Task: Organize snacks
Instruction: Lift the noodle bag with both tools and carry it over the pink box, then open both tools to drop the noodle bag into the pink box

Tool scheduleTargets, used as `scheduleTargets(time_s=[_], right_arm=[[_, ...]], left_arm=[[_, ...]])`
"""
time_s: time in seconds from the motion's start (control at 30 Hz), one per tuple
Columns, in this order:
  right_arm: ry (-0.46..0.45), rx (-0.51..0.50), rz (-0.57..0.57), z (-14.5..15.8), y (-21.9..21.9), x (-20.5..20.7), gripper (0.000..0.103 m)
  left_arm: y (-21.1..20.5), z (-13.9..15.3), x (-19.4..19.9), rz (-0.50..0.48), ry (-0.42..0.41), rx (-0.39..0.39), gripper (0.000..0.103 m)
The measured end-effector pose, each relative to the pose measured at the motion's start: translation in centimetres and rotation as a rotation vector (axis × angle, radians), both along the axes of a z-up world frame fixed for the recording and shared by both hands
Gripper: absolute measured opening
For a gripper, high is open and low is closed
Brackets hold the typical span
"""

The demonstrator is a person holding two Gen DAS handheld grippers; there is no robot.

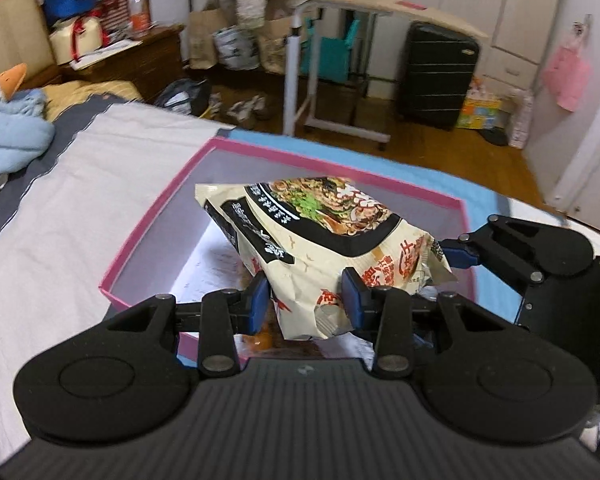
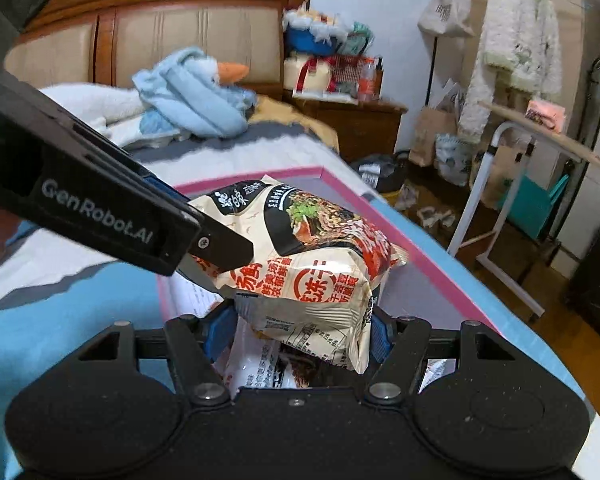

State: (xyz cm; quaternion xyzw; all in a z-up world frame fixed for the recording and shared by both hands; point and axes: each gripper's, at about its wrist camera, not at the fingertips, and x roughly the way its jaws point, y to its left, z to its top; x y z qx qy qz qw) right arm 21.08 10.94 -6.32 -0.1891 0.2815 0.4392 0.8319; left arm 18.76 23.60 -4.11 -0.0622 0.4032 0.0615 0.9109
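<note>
A cream and black instant noodle packet (image 1: 320, 232) (image 2: 308, 256) hangs tilted over a pink-rimmed box (image 1: 160, 216) (image 2: 420, 248) that lies on the bed. My left gripper (image 1: 307, 300) is shut on the packet's crumpled near end. In the right wrist view its black fingers (image 2: 224, 248) come in from the left onto the packet. My right gripper (image 2: 300, 332) has the packet's other end between its blue pads, and both pads touch it. One of its pads (image 1: 460, 257) shows at the packet's right corner. Other packets (image 2: 256, 372) lie in the box below.
The box rests on a blue cloth (image 2: 80, 312) over the bed's white sheet (image 1: 80, 200). A blue plush goose (image 2: 196, 92) lies by the headboard. Beyond the bed stand a nightstand (image 2: 352, 120), a rolling side table (image 1: 340, 4) and a black suitcase (image 1: 436, 72).
</note>
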Motion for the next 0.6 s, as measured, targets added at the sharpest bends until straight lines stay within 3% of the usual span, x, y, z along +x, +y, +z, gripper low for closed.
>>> scheduleTargets(time_s=[0.07,0.13,0.2,0.37,0.6], right_arm=[[0.023,-0.059,0.014,-0.3,0.8,0.5,0.087],[0.009,-0.087,0.002,-0.4,0.9,0.1,0.088],[0.007,-0.085,0.004,-0.1,0.3,-0.3,0.088],[0.015,-0.024,-0.005,1.2,-3.5,-2.1,0.090],[0.025,0.020,-0.067,4.3,-10.7,-4.5,0.090]], left_arm=[[-0.2,-0.8,0.5,0.018,0.028,0.056,0.048],[-0.8,-1.3,0.5,0.017,0.036,0.153,0.050],[-1.4,-1.5,0.2,-0.001,0.031,0.186,0.054],[-2.2,0.1,-0.8,-0.004,0.001,0.158,0.067],[-4.9,3.6,-3.0,-0.066,-0.031,0.058,0.071]])
